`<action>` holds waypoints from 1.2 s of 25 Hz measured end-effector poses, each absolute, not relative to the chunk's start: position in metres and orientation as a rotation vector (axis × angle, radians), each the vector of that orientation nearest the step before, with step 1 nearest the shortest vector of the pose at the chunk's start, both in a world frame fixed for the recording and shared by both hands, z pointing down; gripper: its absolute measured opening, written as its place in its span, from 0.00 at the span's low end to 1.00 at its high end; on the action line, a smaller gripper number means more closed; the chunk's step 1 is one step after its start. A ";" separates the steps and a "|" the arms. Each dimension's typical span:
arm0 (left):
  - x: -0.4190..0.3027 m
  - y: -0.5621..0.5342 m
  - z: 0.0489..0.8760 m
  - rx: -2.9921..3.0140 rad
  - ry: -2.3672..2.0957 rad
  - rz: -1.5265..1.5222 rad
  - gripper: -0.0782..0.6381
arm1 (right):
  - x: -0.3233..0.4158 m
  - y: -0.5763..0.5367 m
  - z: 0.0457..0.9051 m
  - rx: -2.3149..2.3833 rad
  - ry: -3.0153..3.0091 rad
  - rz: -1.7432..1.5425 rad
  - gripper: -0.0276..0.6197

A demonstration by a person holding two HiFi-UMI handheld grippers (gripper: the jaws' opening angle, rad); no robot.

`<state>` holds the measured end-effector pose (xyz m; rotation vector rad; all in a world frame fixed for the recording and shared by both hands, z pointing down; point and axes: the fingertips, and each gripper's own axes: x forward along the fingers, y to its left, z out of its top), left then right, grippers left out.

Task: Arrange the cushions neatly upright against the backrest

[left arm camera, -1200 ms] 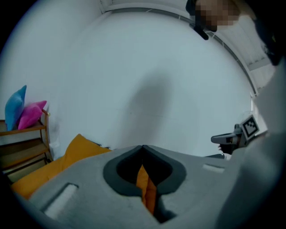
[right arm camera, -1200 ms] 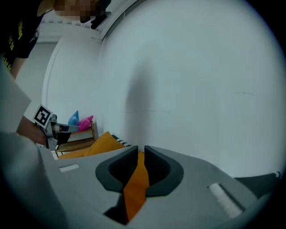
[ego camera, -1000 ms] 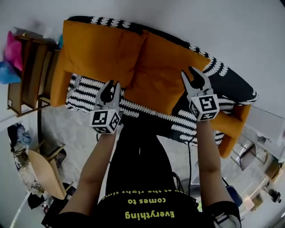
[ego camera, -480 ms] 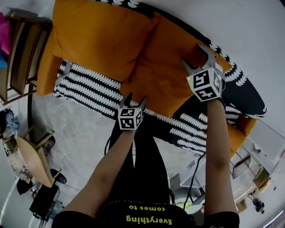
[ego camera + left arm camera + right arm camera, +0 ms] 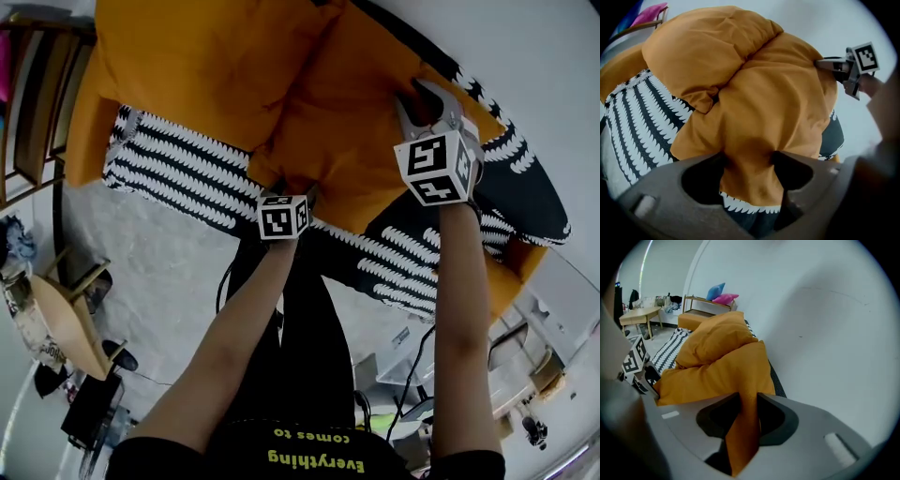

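Head view, sofa: a sofa [image 5: 178, 173] with a black-and-white patterned cover is seen from above.
Head view, cushions: two orange cushions are leaned against the backrest, the left cushion [image 5: 197, 66] overlapped by the right cushion [image 5: 352, 131].
Head view, tongs: the left tongs [image 5: 302, 193] are held at the right cushion's lower corner and the right tongs [image 5: 428, 97] at its upper edge.
Left gripper view, tongs: the jaws are spread wide, having just been opening. The lower corner of the right cushion [image 5: 764, 112] is bulged between them, above the patterned seat.
Right gripper view, tongs: the jaws are narrow, having just been closing, and a fold of the right cushion [image 5: 740, 423] is pinched between them.
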<state>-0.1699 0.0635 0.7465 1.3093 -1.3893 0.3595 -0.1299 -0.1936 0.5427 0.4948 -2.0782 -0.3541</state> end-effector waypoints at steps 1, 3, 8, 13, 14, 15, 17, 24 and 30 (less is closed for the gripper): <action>-0.171 0.065 0.742 1.314 -1.391 0.363 0.55 | -0.129 -0.191 0.538 0.498 -2.089 -0.343 0.23; -0.175 0.070 0.736 1.327 -1.418 0.339 0.40 | -0.125 -0.186 0.533 0.514 -2.103 -0.311 0.19; -0.169 0.074 0.712 1.409 -1.406 0.279 0.14 | -0.077 -0.175 0.505 0.637 -2.147 -0.169 0.13; -0.146 0.068 0.694 1.493 -1.328 0.301 0.12 | -0.008 -0.152 0.471 0.833 -2.180 -0.037 0.10; -0.140 0.066 0.691 1.506 -1.314 0.302 0.12 | 0.006 -0.147 0.466 0.867 -2.181 -0.009 0.10; -0.135 0.064 0.689 1.519 -1.300 0.303 0.12 | 0.018 -0.143 0.462 0.898 -2.179 0.017 0.09; -0.126 0.062 0.684 1.541 -1.270 0.298 0.12 | 0.041 -0.133 0.453 0.959 -2.171 0.055 0.09; -0.116 0.025 0.621 1.815 -1.285 0.320 0.12 | 0.119 -0.096 0.402 1.304 -2.216 0.165 0.08; -0.163 -0.059 0.529 2.195 -1.527 0.431 0.12 | 0.164 -0.069 0.419 1.676 -2.433 0.401 0.08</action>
